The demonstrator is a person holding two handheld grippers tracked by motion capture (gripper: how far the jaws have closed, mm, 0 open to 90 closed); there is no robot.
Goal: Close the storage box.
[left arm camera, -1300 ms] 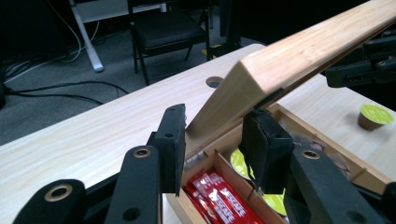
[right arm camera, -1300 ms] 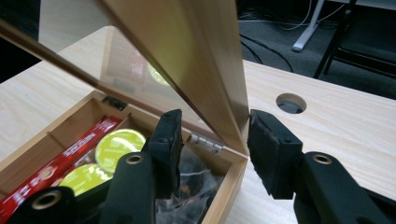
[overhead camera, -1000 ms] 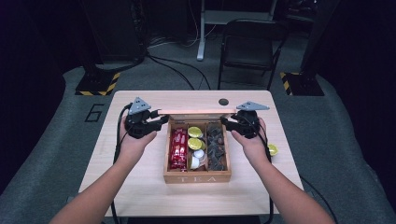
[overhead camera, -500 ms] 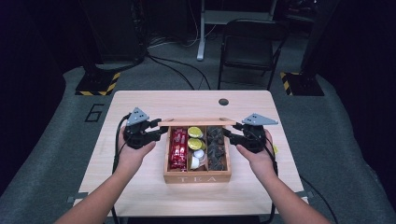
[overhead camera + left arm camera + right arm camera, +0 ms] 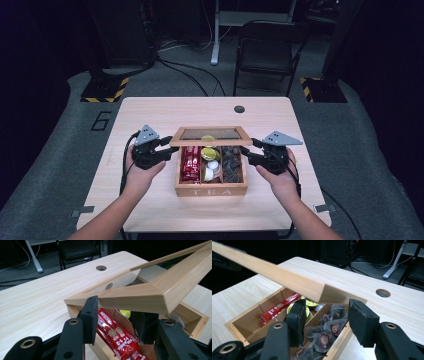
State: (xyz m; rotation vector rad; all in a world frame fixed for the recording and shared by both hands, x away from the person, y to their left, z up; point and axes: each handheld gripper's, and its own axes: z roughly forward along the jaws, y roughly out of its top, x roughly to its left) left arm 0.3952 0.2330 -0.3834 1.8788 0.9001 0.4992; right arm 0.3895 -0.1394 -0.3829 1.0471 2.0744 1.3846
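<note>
Left tool (image 5: 167, 148), jaws parted, sits at the left corner of the raised lid (image 5: 210, 135); in the left gripper view the lid corner (image 5: 140, 293) lies just above and between its jaws. Right tool (image 5: 248, 152), jaws parted, sits at the lid's right corner (image 5: 322, 293), likewise above its jaws. Below both: the box (image 5: 210, 190) with red sticks (image 5: 190, 162), capsules (image 5: 209, 153) and tea bags (image 5: 324, 336), on the tabletop (image 5: 150, 112).

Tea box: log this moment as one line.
tea box on table | lid half-raised | left gripper at lid's left corner, open | right gripper at right corner, open | contents: red sachets, tea bags
</note>
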